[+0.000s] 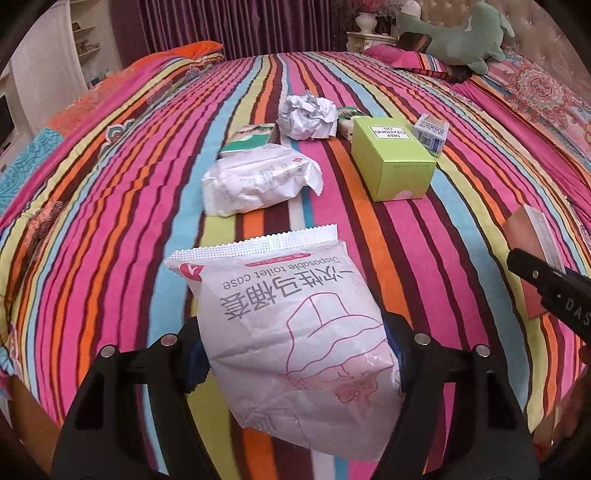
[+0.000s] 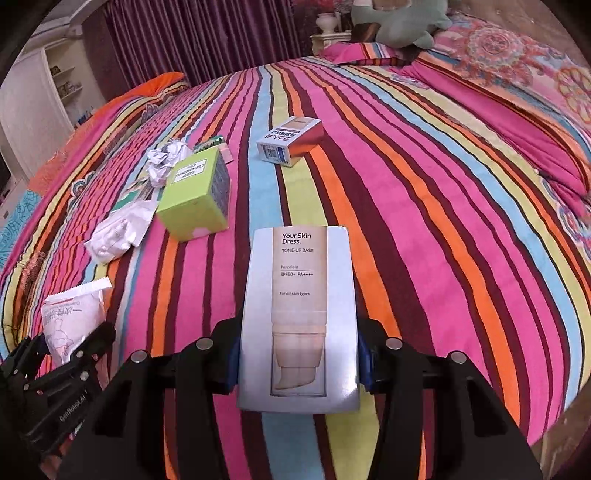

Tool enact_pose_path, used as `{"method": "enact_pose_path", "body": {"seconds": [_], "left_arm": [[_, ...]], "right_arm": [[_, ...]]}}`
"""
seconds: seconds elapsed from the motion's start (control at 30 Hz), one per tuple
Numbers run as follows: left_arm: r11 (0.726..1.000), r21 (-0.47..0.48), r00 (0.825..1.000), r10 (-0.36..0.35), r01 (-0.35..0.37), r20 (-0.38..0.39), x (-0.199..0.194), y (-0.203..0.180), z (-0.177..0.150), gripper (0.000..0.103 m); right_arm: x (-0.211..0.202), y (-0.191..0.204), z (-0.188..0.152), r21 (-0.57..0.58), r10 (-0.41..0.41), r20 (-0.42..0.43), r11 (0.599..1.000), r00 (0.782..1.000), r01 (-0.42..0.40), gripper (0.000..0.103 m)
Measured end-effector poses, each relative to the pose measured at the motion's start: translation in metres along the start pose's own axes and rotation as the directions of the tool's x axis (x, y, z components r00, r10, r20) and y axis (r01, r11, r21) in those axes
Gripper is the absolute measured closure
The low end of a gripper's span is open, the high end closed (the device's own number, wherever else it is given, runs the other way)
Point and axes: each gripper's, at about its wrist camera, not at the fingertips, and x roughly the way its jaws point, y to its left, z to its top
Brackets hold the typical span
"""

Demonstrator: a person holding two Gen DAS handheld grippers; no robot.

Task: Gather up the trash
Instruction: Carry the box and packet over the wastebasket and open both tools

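Note:
My left gripper is shut on a white toilet-cover packet and holds it above the striped bed; it also shows in the right wrist view. My right gripper is shut on a silver tone-up base box, also seen at the right edge of the left wrist view. On the bed lie a crumpled white wrapper, a crumpled paper ball, a green box, a small silver-blue box and green-and-white packets.
The striped bedspread covers the whole bed. Pillows and a green plush toy lie at the far right by the headboard. A purple curtain and white shelves stand behind the bed.

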Motion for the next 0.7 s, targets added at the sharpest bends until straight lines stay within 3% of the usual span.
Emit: {"method": "enact_pose_path", "body": {"seconds": [0.47, 0.7], "left_arm": [[0.998, 0.055, 0.998, -0.023, 0.019, 0.056, -0.071, 0.021, -0.054, 0.032], [0.995, 0.097, 0.997, -0.031, 0.024, 0.074, -0.098, 0.023, -0.09, 0.032]], "right_arm": [[-0.081, 0.021, -0.061, 0.022, 0.035, 0.058, 0.999, 0.998, -0.036, 0.058], [-0.102, 0.028, -0.095, 0.041, 0.058, 0.048, 0.997, 0.997, -0.06, 0.058]]}}
